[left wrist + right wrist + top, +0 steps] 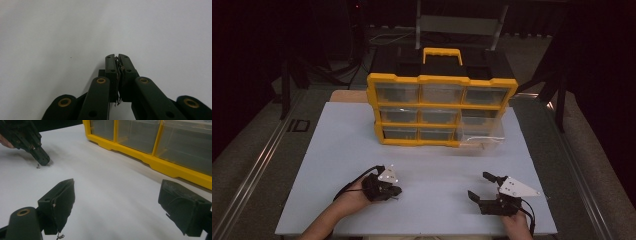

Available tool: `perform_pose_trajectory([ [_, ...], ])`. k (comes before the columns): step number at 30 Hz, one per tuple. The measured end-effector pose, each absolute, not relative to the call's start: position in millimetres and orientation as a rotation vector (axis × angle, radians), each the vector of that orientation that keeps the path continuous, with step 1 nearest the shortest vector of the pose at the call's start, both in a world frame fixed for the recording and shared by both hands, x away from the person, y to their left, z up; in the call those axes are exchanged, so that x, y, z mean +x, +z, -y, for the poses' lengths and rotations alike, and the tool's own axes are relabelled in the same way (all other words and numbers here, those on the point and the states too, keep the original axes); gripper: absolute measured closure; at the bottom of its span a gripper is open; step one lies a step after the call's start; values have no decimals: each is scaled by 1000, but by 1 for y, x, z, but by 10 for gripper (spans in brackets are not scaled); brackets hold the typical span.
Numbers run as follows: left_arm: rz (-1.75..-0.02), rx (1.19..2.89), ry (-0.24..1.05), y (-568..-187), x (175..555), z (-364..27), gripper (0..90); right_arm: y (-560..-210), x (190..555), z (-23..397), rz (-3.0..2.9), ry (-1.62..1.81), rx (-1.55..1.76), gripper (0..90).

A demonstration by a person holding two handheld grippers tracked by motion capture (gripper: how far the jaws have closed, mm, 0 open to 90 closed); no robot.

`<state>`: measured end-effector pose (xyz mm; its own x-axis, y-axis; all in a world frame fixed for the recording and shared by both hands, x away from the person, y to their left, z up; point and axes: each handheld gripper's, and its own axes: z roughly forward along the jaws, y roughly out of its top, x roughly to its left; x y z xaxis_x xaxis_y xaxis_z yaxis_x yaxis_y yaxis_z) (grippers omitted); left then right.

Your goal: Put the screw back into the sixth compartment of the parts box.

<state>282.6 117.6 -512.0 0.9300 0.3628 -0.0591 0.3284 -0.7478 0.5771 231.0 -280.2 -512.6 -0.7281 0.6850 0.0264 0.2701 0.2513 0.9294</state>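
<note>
The left tool [396, 190] rests closed on the white desk [432, 160], a tiny dark screw [38, 166] lying just beside its tip, while the right tool [479, 187] gapes wide, empty.

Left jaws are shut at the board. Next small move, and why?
Probably open the left gripper and re-centre it over the tiny dark piece: it seems to lie on the white board beside the closed tip, not between the pads.
</note>
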Motion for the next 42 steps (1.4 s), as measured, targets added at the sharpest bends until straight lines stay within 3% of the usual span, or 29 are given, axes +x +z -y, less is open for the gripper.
perform_pose_trajectory([
  [11, -522, 2408, 97, -497, 288, -120, 885, -513, 231, 281, -2145, 1473, 874, 139],
  [42, -463, 2199, 235, -399, 316, -90, 885, -513, 231, 281, -2143, 1479, 875, 139],
])
